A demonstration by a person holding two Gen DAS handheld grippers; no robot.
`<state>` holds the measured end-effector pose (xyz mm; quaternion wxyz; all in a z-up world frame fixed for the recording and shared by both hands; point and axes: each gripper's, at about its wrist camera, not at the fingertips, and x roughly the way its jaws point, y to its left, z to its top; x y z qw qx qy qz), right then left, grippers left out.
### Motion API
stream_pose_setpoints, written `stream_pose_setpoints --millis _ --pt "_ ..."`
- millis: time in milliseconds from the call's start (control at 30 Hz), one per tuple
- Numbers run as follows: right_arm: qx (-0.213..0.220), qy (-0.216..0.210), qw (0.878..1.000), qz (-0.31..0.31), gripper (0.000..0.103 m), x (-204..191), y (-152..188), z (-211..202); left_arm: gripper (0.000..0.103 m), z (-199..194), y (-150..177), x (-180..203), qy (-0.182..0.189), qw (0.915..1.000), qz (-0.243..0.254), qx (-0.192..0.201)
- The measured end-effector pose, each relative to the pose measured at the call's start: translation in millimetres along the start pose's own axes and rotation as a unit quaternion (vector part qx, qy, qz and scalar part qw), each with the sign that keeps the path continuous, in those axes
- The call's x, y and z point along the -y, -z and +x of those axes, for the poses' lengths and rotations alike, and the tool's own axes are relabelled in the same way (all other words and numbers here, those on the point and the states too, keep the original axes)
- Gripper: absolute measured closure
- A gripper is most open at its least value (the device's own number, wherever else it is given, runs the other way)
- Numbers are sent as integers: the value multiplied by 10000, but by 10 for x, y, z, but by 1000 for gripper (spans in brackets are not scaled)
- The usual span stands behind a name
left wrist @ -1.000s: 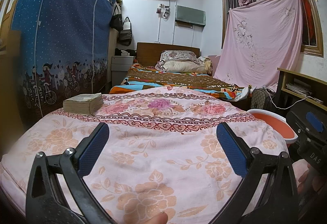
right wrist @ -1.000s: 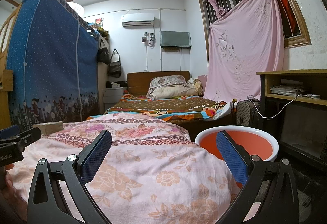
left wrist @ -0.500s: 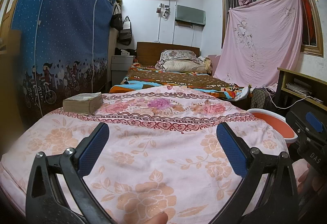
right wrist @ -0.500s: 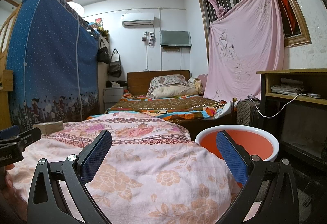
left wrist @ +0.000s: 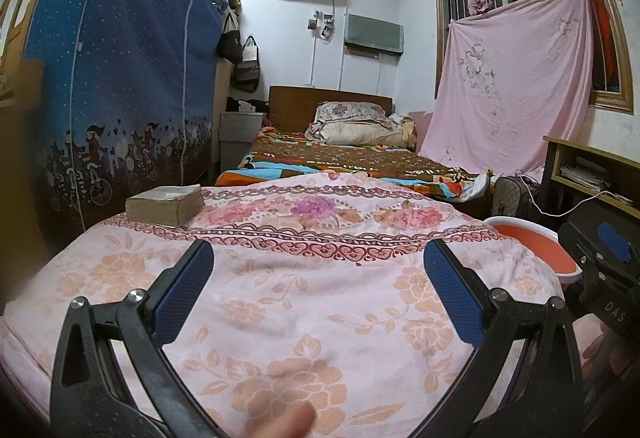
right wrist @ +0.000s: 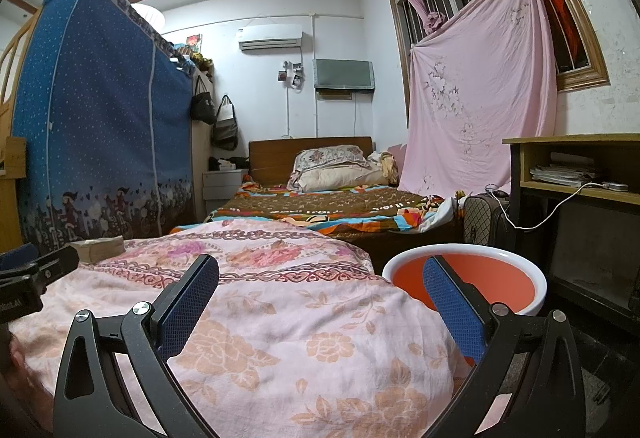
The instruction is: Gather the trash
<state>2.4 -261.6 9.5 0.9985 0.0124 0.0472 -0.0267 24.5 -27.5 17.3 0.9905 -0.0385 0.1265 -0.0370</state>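
Two black grippers with blue ribbed pads hang low over a table draped in a pink floral cloth, and neither holds anything. The left gripper has its jaws spread wide above the middle of the cloth; the right gripper is just as wide apart, nearer the cloth's right edge. Close beside that edge sits a round orange plastic basin with a white rim, probably put there to take whatever gets gathered. Trash itself I cannot find: nothing crumpled or loose lies on the cloth in either view. Only a thick, worn tan book rests at the far left corner. Judging by the level, waiting poise, collecting has not started.
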Motion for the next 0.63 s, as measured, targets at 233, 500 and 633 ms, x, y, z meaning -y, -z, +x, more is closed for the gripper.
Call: stream_pose_setpoints --millis 233,500,633 --pt "-1 0 10000 -1 0 -3 -3 -3 12 -32 -7 19 -38 9999 -13 100" --pt "-11 -5 10000 0 0 -16 10 -8 12 -46 2 13 -77 9999 -20 117" --pt "-17 -7 10000 -2 0 -24 17 -16 12 -47 3 7 -78 9999 -19 125"
